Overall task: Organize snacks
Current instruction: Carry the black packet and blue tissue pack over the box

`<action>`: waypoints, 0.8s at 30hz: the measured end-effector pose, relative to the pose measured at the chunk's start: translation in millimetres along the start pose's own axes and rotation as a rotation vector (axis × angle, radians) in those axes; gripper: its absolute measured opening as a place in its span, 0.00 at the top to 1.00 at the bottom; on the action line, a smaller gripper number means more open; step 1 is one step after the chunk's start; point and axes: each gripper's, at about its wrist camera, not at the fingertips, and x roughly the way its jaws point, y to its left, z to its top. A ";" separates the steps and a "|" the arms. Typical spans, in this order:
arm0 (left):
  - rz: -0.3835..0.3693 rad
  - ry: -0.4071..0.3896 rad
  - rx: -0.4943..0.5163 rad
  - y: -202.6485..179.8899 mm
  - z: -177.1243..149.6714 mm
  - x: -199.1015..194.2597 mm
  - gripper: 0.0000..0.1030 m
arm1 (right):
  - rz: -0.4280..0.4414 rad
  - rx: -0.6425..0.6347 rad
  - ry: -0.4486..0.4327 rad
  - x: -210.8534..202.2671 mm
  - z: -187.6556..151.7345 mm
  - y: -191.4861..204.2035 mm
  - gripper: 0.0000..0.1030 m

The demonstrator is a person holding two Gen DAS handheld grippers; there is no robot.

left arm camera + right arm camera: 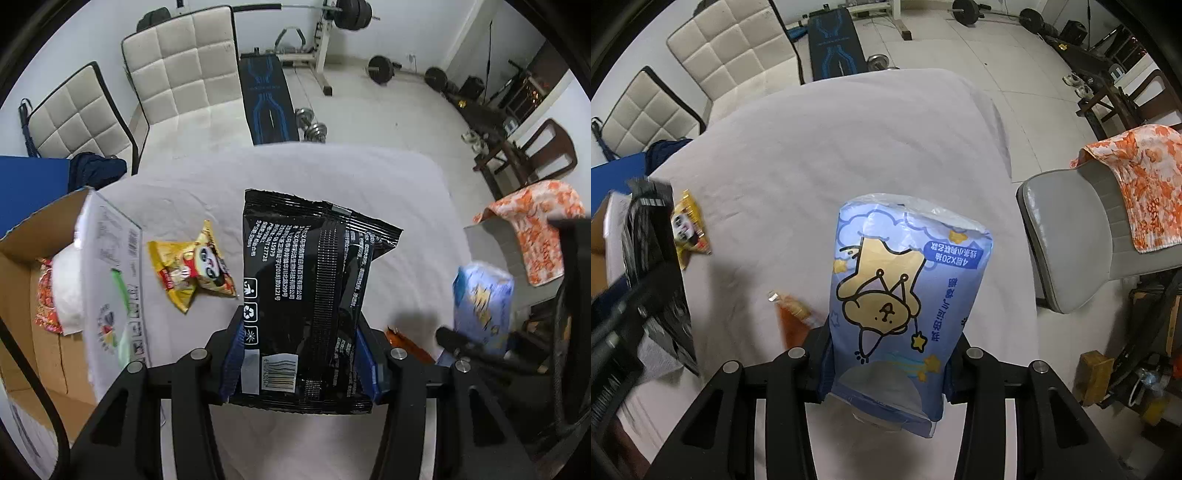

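My left gripper [301, 354] is shut on a black snack bag [314, 291], held above the white-covered table [332, 177]. My right gripper [890, 354] is shut on a light blue pack with a cartoon bear [905, 295], also lifted off the cloth; the same blue pack [482, 302] shows at the right of the left wrist view. A yellow panda snack packet [195, 273] lies on the cloth beside the open cardboard box [22, 280]. A small orange packet [792, 317] lies on the cloth just left of my right gripper.
The cardboard box at the table's left edge holds a red-patterned packet [44, 299] and a white bundle [68, 284]. A grey chair [1071, 236] with an orange patterned cloth [1141, 184] stands right of the table. White padded chairs [184, 62] and gym weights stand beyond.
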 end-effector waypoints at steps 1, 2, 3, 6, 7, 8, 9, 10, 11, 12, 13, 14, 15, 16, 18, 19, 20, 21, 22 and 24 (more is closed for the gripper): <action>-0.003 -0.009 -0.004 0.5 1.3 -4.9 0.52 | 0.004 -0.003 -0.006 -0.7 -3.6 -3.5 0.56; -0.010 -0.022 -0.011 3.3 -0.1 -13.3 0.52 | 0.007 -0.007 -0.014 -6.1 -9.3 -1.4 0.56; -0.014 -0.029 -0.015 6.9 0.7 -15.7 0.52 | 0.010 -0.008 -0.027 -13.6 -15.1 1.6 0.56; -0.030 -0.049 -0.021 11.7 1.3 -31.9 0.52 | 0.028 -0.004 -0.051 -24.2 -21.5 -3.2 0.56; -0.038 -0.055 -0.024 14.5 -0.3 -37.9 0.52 | 0.035 -0.002 -0.060 -31.2 -24.2 0.1 0.56; -0.045 -0.058 -0.027 15.6 -1.8 -43.6 0.52 | 0.046 -0.002 -0.072 -40.7 -27.6 4.2 0.56; -0.053 -0.062 -0.033 19.0 -3.5 -50.8 0.52 | 0.054 -0.004 -0.080 -42.7 -25.4 1.4 0.56; -0.065 -0.064 -0.039 23.0 -5.4 -57.0 0.52 | 0.059 -0.008 -0.091 -49.7 -25.7 5.5 0.56; -0.085 -0.064 -0.049 29.7 -7.3 -64.0 0.52 | 0.066 -0.014 -0.103 -58.1 -27.9 11.2 0.56; -0.093 -0.066 -0.054 36.0 -7.8 -67.2 0.52 | 0.077 -0.022 -0.113 -66.7 -30.2 18.1 0.56; -0.102 -0.067 -0.060 41.8 -9.4 -73.3 0.52 | 0.087 -0.028 -0.120 -73.0 -31.7 25.1 0.56; -0.115 -0.066 -0.070 50.8 -10.6 -79.0 0.52 | 0.103 -0.036 -0.128 -81.4 -34.3 34.7 0.56; -0.122 -0.066 -0.077 56.7 -13.0 -85.1 0.52 | 0.115 -0.041 -0.132 -86.2 -35.3 41.0 0.56; -0.129 -0.068 -0.088 66.7 -14.5 -90.7 0.52 | 0.129 -0.047 -0.136 -91.7 -37.9 49.6 0.56; -0.144 -0.072 -0.116 89.3 -18.4 -104.4 0.52 | 0.160 -0.061 -0.142 -102.4 -42.1 69.9 0.56; -0.149 -0.074 -0.130 99.7 -19.7 -108.7 0.52 | 0.172 -0.069 -0.144 -106.0 -44.1 80.2 0.56; -0.151 -0.077 -0.146 112.8 -21.5 -114.0 0.52 | 0.188 -0.082 -0.144 -109.8 -46.1 95.2 0.56; -0.153 -0.078 -0.157 122.9 -23.5 -118.9 0.52 | 0.198 -0.092 -0.143 -112.4 -47.9 106.1 0.56; -0.157 -0.078 -0.172 137.0 -25.7 -123.5 0.52 | 0.210 -0.103 -0.141 -114.3 -49.6 118.5 0.56; -0.149 -0.083 -0.198 166.1 -30.1 -133.0 0.52 | 0.233 -0.134 -0.132 -115.0 -52.9 149.7 0.56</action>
